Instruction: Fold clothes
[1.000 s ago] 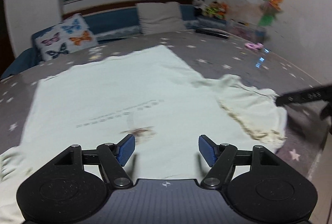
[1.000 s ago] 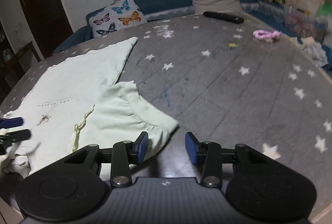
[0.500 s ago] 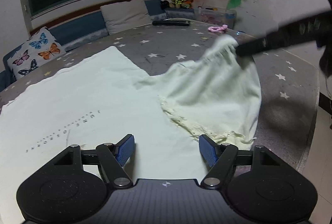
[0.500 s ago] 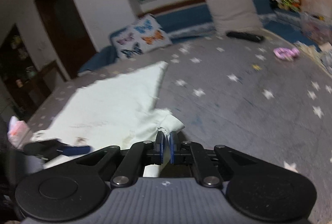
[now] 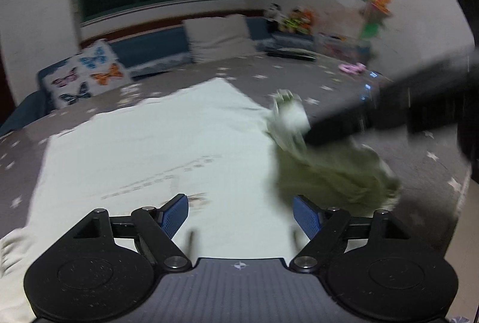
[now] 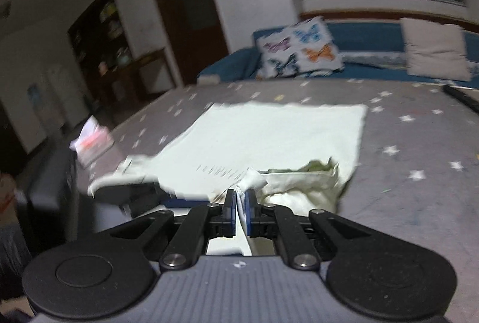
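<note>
A pale cream shirt (image 5: 155,143) lies spread flat on a grey star-patterned mat (image 5: 299,83). My left gripper (image 5: 241,215) hovers low over the shirt's near edge. Its jaws are opening, with nothing between the blue pads. My right gripper (image 6: 238,203) is shut on the hem of the shirt's right sleeve (image 6: 302,185), which it holds lifted and bunched over the shirt body (image 6: 269,131). In the left wrist view the right gripper (image 5: 311,134) comes in blurred from the right with the sleeve (image 5: 329,173) hanging under it. The left gripper (image 6: 134,194) shows blurred at the shirt's left edge.
A butterfly pillow (image 5: 86,74) and a beige pillow (image 5: 218,37) lean on the blue bench at the back. Toys (image 5: 296,18), a pink item (image 5: 351,67) and a black bar (image 5: 290,53) lie at the far right. A tissue pack (image 6: 92,140) sits at the mat's left edge.
My right gripper closed on the sleeve's hem, lifted it off the mat and carried it left over the shirt. The left gripper's jaws widened slightly.
</note>
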A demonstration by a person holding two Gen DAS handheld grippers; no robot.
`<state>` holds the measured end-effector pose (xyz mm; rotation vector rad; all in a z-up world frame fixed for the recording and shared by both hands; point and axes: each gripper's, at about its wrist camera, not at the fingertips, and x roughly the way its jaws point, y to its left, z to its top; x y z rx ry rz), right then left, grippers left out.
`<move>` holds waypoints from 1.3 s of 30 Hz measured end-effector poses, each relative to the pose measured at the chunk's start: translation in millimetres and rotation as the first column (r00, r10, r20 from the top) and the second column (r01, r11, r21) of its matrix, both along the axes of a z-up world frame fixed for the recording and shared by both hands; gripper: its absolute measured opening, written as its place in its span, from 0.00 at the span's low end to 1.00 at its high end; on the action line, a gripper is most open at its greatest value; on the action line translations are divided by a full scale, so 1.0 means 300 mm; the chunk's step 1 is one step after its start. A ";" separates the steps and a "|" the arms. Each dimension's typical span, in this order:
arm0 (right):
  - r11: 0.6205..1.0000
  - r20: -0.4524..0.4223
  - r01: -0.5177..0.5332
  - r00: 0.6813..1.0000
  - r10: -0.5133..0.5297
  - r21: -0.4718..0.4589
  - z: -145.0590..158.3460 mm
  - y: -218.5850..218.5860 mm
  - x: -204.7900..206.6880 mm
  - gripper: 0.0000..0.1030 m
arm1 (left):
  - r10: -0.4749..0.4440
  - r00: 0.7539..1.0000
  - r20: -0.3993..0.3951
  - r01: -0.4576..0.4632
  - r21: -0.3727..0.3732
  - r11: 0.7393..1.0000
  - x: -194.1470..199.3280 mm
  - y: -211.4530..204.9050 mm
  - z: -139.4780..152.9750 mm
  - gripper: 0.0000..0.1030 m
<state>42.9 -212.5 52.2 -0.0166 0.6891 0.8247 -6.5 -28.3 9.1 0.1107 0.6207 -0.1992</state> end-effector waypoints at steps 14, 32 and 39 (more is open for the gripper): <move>0.993 -0.107 0.045 0.993 -0.056 -0.105 -0.112 -0.048 0.012 0.21 | 0.007 1.000 0.001 -0.007 -0.049 0.999 0.028 -0.001 0.010 0.79; 0.982 -0.039 0.033 0.998 -0.041 -0.186 -0.109 -0.034 0.115 0.21 | -0.012 0.998 -0.056 0.011 -0.016 1.000 0.077 -0.033 -0.048 0.79; 0.970 0.009 0.040 0.999 -0.038 -0.241 -0.154 0.075 0.252 0.21 | -0.018 0.998 -0.068 0.016 -0.020 1.000 0.081 -0.027 -0.062 0.79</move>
